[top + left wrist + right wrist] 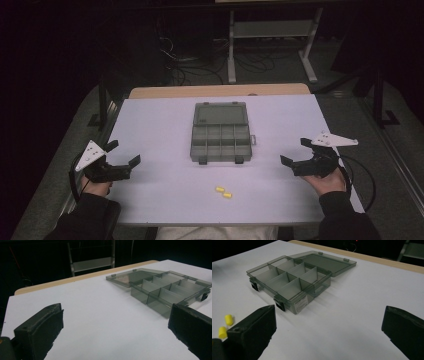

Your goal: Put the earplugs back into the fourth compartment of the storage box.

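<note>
Organiser box (pixel 220 132) mid-worktop toward far edge, lid laid flat behind, compartments exposed, likely ready for filling. Two yellow earplugs (pixel 223 192) loose near front edge. Left gripper (pixel 123 157) and right gripper (pixel 294 152) at opposite side edges, jaws spread, holding nothing.

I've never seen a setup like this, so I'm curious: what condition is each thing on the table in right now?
Compartment box: open, lid laid flat behind it, compartments look empty.
Two yellow pieces: loose on the table, outside the box.
Left gripper: jaws open, holding nothing.
Right gripper: jaws open, holding nothing.
</note>
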The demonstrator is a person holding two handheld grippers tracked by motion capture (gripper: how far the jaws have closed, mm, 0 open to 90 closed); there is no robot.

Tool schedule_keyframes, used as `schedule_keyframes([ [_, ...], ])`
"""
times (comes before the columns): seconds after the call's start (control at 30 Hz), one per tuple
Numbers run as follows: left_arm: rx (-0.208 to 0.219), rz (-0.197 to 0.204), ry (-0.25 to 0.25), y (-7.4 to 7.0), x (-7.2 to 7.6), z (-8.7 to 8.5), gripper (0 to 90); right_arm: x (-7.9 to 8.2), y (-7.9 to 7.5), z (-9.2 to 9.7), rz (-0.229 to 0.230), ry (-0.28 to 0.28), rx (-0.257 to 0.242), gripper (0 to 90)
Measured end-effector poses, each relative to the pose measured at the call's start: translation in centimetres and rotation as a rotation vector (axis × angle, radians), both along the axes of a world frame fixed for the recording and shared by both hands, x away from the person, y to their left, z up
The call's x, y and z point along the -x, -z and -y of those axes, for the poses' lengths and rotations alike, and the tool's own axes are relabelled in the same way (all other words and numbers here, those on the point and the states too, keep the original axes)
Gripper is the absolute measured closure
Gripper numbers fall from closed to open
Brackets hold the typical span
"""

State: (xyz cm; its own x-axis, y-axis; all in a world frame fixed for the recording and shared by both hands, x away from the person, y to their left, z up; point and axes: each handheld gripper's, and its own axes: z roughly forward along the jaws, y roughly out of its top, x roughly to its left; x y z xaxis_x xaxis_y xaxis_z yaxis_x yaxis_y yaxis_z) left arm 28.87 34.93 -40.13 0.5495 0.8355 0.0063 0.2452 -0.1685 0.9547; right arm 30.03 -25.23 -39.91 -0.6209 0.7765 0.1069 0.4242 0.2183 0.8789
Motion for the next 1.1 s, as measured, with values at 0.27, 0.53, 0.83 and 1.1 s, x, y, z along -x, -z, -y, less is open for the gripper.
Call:
schedule_keyframes([
  [0.27, 0.002, -0.005, 0.002, 0.0, 0.0, -0.1, 0.0, 0.1, -0.1, -0.2, 0.006, -0.011, 0.007, 0.0],
  [0.53, 0.007, -0.014, 0.001, 0.2, -0.1, -0.1, 0.0, 0.1, -0.5, -0.8, 0.007, -0.04, 0.013, 0.0],
  [0.83, 0.001, -0.016, -0.007, 0.2, -0.1, -0.1, 0.0, 0.0, -1.8, -2.6, -0.015, -0.104, 0.054, 0.0],
  [1.1, -0.001, -0.017, -0.003, 0.2, -0.1, -0.1, 0.0, -0.1, -3.3, -4.6, -0.013, -0.17, 0.109, 0.0],
])
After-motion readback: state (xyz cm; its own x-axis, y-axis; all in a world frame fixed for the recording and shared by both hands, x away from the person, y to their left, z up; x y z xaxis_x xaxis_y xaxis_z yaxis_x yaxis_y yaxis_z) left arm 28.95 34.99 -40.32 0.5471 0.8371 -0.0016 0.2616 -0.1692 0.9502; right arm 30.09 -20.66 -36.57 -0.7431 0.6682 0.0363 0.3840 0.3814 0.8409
